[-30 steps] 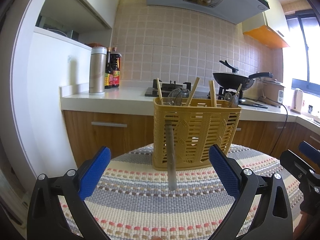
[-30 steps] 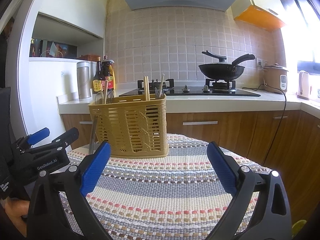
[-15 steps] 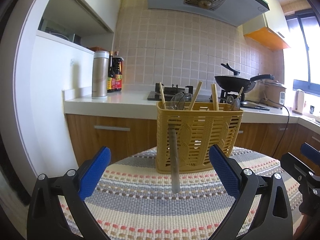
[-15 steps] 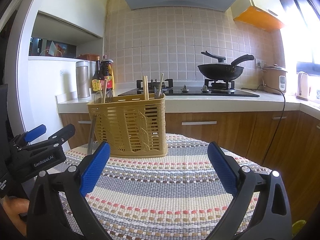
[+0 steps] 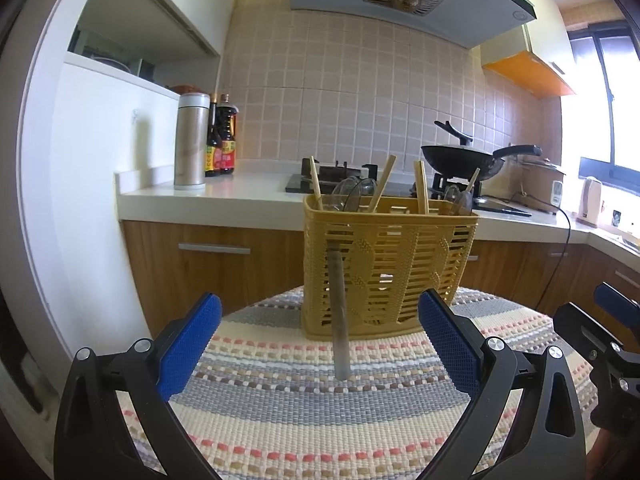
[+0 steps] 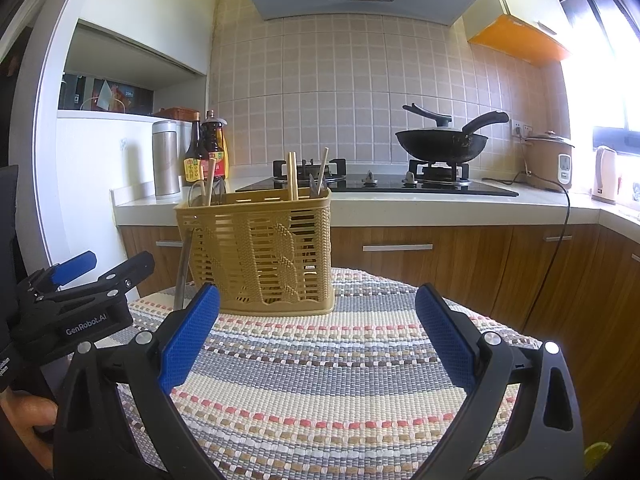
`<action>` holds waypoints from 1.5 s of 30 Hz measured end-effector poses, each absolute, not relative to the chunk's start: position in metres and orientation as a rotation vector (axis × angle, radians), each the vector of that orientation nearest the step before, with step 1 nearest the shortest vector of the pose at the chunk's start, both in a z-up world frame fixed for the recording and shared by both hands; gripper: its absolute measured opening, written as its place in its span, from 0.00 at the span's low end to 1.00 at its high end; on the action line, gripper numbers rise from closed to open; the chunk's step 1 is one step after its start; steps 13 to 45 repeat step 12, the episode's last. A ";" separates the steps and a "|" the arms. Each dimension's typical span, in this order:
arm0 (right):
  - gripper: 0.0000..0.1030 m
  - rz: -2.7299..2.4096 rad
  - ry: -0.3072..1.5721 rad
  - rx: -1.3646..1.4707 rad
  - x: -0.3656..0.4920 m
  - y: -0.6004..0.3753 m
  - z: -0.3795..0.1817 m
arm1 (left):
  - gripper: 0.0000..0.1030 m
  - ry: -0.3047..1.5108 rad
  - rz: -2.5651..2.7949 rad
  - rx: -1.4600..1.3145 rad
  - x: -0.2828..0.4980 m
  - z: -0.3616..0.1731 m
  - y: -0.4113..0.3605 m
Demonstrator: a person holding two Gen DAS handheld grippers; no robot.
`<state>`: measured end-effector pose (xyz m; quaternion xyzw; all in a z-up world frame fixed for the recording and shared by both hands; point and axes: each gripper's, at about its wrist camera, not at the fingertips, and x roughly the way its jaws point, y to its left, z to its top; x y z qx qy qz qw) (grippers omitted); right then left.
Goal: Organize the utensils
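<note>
Starting at the left of the left wrist view, we see a steel flask (image 5: 191,141) and two sauce bottles (image 5: 221,139) on the kitchen counter (image 5: 208,196) behind. Nearer to us, our left gripper (image 5: 320,344) hovers low over the table (image 5: 320,420), which is covered by a striped woven mat; its blue-padded fingers (image 5: 188,346) are spread wide and hold nothing. Between them, farther along the mat, a grey metal utensil handle (image 5: 338,312) leans against the front wall of the yellow plastic utensil basket (image 5: 388,268), its lower end resting on the mat. The basket stands upright on the mat and holds wooden chopsticks (image 5: 382,188) and clear spoon-like pieces that poke above its rim. To the right behind it, a black wok (image 5: 464,158) sits on the stove.

In the right wrist view, the left gripper (image 6: 76,292) shows at the left edge. The basket (image 6: 260,252) stands just beyond our right gripper's (image 6: 316,340) left finger (image 6: 190,340), with the grey handle (image 6: 183,268) propped on its left side. The right gripper's fingers are likewise wide apart and empty above the mat (image 6: 320,380). Farther right are the wok (image 6: 442,144) and a rice cooker (image 6: 550,158).
</note>
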<state>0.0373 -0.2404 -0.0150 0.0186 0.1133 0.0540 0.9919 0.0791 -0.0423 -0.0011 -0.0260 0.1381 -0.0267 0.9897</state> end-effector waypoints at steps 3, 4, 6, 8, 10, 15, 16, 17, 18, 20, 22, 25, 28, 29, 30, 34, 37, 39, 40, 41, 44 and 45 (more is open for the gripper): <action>0.91 0.107 0.228 0.038 0.037 -0.241 -0.015 | 0.93 0.301 -0.068 -0.029 0.081 -0.004 -0.047; 0.91 0.106 0.227 0.037 0.037 -0.240 -0.015 | 0.93 0.310 -0.077 -0.025 0.082 -0.005 -0.049; 0.91 0.103 0.228 0.035 0.038 -0.240 -0.015 | 0.93 0.345 -0.086 -0.016 0.086 -0.007 -0.053; 0.91 0.102 0.230 0.035 0.039 -0.240 -0.016 | 0.93 0.372 -0.098 -0.018 0.088 -0.008 -0.055; 0.91 0.100 0.235 0.035 0.040 -0.240 -0.016 | 0.93 0.380 -0.100 -0.016 0.089 -0.010 -0.056; 0.91 0.097 0.235 0.033 0.040 -0.239 -0.016 | 0.93 0.379 -0.095 -0.014 0.089 -0.011 -0.057; 0.91 0.097 0.235 0.033 0.040 -0.239 -0.016 | 0.93 0.379 -0.095 -0.014 0.089 -0.011 -0.057; 0.91 0.097 0.235 0.033 0.040 -0.239 -0.016 | 0.93 0.379 -0.095 -0.014 0.089 -0.011 -0.057; 0.91 0.097 0.235 0.033 0.040 -0.239 -0.016 | 0.93 0.379 -0.095 -0.014 0.089 -0.011 -0.057; 0.91 0.097 0.235 0.033 0.040 -0.239 -0.016 | 0.93 0.379 -0.095 -0.014 0.089 -0.011 -0.057; 0.91 0.097 0.235 0.033 0.040 -0.239 -0.016 | 0.93 0.379 -0.095 -0.014 0.089 -0.011 -0.057; 0.91 0.097 0.235 0.033 0.040 -0.239 -0.016 | 0.93 0.379 -0.095 -0.014 0.089 -0.011 -0.057; 0.91 0.097 0.235 0.033 0.040 -0.239 -0.016 | 0.93 0.379 -0.095 -0.014 0.089 -0.011 -0.057; 0.91 0.097 0.235 0.033 0.040 -0.239 -0.016 | 0.93 0.379 -0.095 -0.014 0.089 -0.011 -0.057; 0.91 0.097 0.235 0.033 0.040 -0.239 -0.016 | 0.93 0.379 -0.095 -0.014 0.089 -0.011 -0.057; 0.91 0.097 0.235 0.033 0.040 -0.239 -0.016 | 0.93 0.379 -0.095 -0.014 0.089 -0.011 -0.057; 0.91 0.097 0.235 0.033 0.040 -0.239 -0.016 | 0.93 0.379 -0.095 -0.014 0.089 -0.011 -0.057; 0.91 0.097 0.235 0.033 0.040 -0.239 -0.016 | 0.93 0.379 -0.095 -0.014 0.089 -0.011 -0.057; 0.91 0.097 0.235 0.033 0.040 -0.239 -0.016 | 0.93 0.379 -0.095 -0.014 0.089 -0.011 -0.057; 0.91 0.097 0.235 0.033 0.040 -0.239 -0.016 | 0.93 0.379 -0.095 -0.014 0.089 -0.011 -0.057; 0.91 0.097 0.235 0.033 0.040 -0.239 -0.016 | 0.93 0.379 -0.095 -0.014 0.089 -0.011 -0.057; 0.91 0.097 0.235 0.033 0.040 -0.239 -0.016 | 0.93 0.379 -0.095 -0.014 0.089 -0.011 -0.057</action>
